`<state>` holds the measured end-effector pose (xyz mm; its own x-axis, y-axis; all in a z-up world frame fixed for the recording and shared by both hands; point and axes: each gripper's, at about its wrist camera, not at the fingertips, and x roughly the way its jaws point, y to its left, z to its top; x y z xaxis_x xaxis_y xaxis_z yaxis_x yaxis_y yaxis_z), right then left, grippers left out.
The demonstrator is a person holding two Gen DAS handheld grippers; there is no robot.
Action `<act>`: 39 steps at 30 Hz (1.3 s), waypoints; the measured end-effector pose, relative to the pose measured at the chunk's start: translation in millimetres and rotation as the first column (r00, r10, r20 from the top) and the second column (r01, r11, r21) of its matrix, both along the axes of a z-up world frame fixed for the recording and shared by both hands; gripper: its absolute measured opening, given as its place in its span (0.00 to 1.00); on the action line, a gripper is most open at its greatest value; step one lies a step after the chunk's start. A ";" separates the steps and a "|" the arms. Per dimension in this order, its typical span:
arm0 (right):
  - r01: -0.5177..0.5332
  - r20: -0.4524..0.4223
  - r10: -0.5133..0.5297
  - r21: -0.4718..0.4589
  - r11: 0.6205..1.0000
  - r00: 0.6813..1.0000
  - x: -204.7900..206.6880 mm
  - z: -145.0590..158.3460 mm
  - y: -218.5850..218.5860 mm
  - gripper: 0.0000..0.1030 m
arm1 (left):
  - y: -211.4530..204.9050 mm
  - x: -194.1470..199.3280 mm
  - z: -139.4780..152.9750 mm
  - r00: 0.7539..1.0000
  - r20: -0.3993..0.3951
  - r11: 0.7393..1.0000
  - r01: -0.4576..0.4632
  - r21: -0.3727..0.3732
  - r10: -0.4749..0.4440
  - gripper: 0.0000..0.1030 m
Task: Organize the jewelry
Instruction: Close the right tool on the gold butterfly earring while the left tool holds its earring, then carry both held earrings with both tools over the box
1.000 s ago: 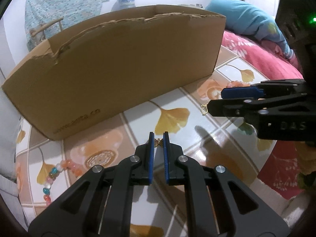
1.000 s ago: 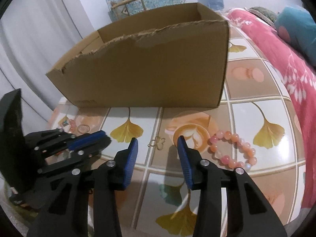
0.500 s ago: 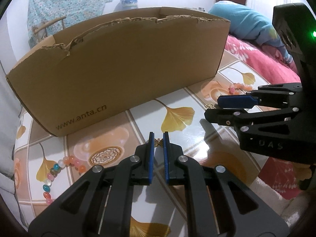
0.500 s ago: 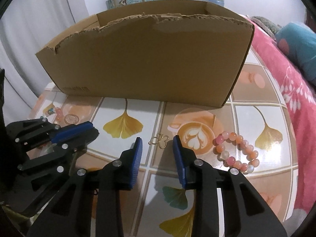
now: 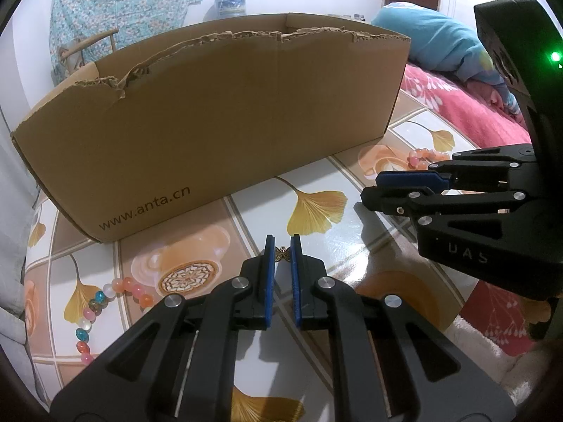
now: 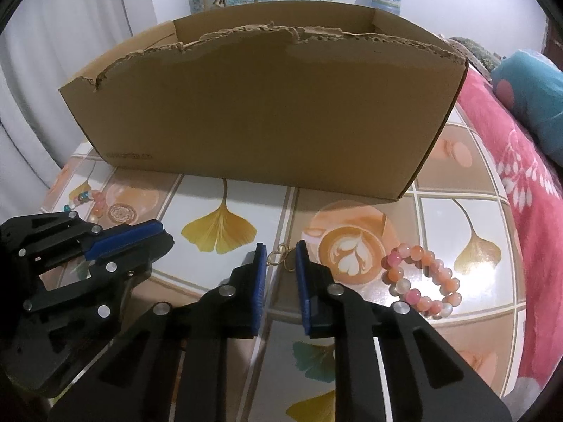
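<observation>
My left gripper (image 5: 280, 246) is shut on a small gold butterfly charm (image 5: 280, 254), held at its blue fingertips above the patterned table. My right gripper (image 6: 281, 256) has its blue pads closing around a gold clasp piece (image 6: 279, 257) that lies on the table; a narrow gap remains on each side. A pink beaded bracelet (image 6: 422, 277) lies to the right of the right gripper. A multicoloured bead bracelet (image 5: 105, 302) lies at the left. The torn cardboard box (image 5: 218, 130) stands behind, open at the top.
The table has a ginkgo-leaf and coffee pattern cover (image 6: 218, 225). A red floral bedspread (image 6: 527, 183) and a blue pillow (image 5: 432, 42) lie to the right. The right gripper's body (image 5: 475, 218) is close on the left gripper's right.
The right gripper's jaws have narrowed around the gold clasp piece and it has moved in lower. The left gripper keeps hold of the butterfly charm; both views have come closer to the box.
</observation>
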<state>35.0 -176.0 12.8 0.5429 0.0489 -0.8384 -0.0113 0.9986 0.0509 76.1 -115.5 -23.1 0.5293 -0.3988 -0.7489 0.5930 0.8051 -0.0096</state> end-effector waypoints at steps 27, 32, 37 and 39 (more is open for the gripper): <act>-0.031 0.094 0.027 0.046 0.998 0.995 -24.5 27.2 -13.4 0.16 | 0.6 -12.1 22.2 0.998 0.069 1.000 0.002 -0.011 -0.002 0.08; -0.060 0.191 0.053 0.031 0.998 0.980 -33.3 55.5 -11.1 0.16 | 2.2 -22.7 48.3 0.991 0.132 0.999 0.008 -0.041 -0.002 0.08; -0.116 0.318 0.100 0.033 0.993 0.943 -34.4 97.6 -10.1 0.16 | 7.8 -23.1 92.9 0.977 0.212 0.994 0.026 -0.110 -0.002 0.08; -0.153 0.371 0.128 0.037 0.988 0.920 -29.2 117.1 -13.8 0.16 | 11.7 -19.2 115.9 0.963 0.269 0.992 0.030 -0.122 0.004 0.08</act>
